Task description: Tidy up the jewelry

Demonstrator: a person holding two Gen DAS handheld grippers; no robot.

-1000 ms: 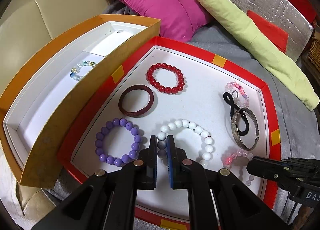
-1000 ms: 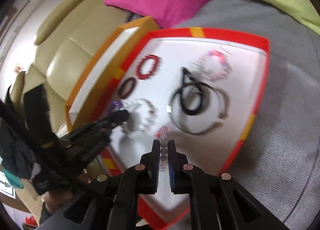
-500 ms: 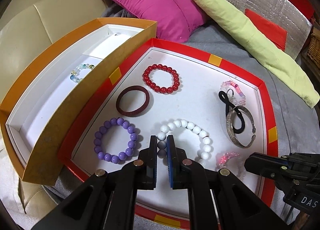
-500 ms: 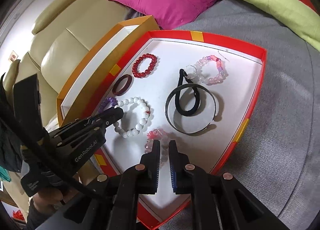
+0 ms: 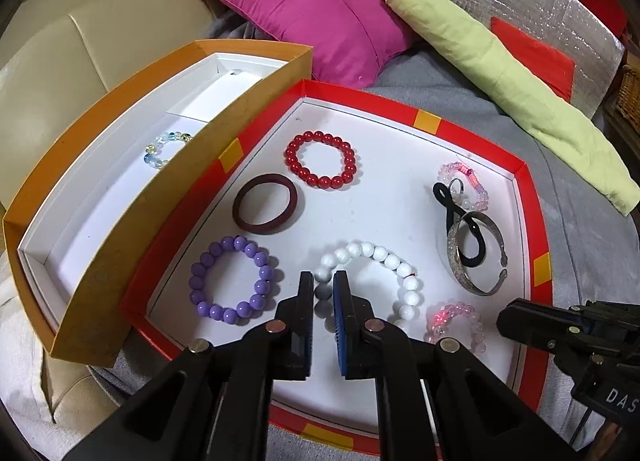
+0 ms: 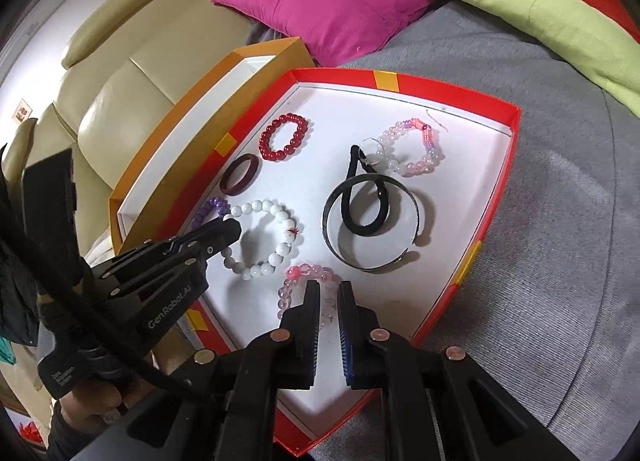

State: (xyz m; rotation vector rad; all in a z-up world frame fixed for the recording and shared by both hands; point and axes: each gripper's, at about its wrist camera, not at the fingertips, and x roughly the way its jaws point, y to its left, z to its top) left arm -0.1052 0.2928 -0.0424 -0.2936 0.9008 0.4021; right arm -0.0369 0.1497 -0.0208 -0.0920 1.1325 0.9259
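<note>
A red tray [image 5: 536,221] holds several bracelets: red beads [image 5: 322,161], a maroon band [image 5: 266,203], purple beads [image 5: 232,281], white beads [image 5: 376,273], a silver cuff [image 5: 476,257] with a black loop, and two pink bead bracelets [image 5: 454,319] [image 5: 466,183]. My left gripper [image 5: 323,283] is slightly open over the white beads' near-left edge. My right gripper [image 6: 329,295] is slightly open, its tips over the near pink bracelet [image 6: 306,281], nothing gripped. An orange box [image 5: 100,269] on the left holds a pale glass bead bracelet [image 5: 164,149].
The tray and box rest on a grey blanket [image 6: 560,261] over a beige sofa [image 6: 112,73]. A magenta cushion [image 5: 304,13] and a lime green cloth roll [image 5: 500,73] lie behind the tray. A silver foil sheet [image 5: 540,1] is at the far right.
The right gripper has lowered the near pink bracelet into the tray, opened slightly and drawn back. The left gripper has stayed over the white beads.
</note>
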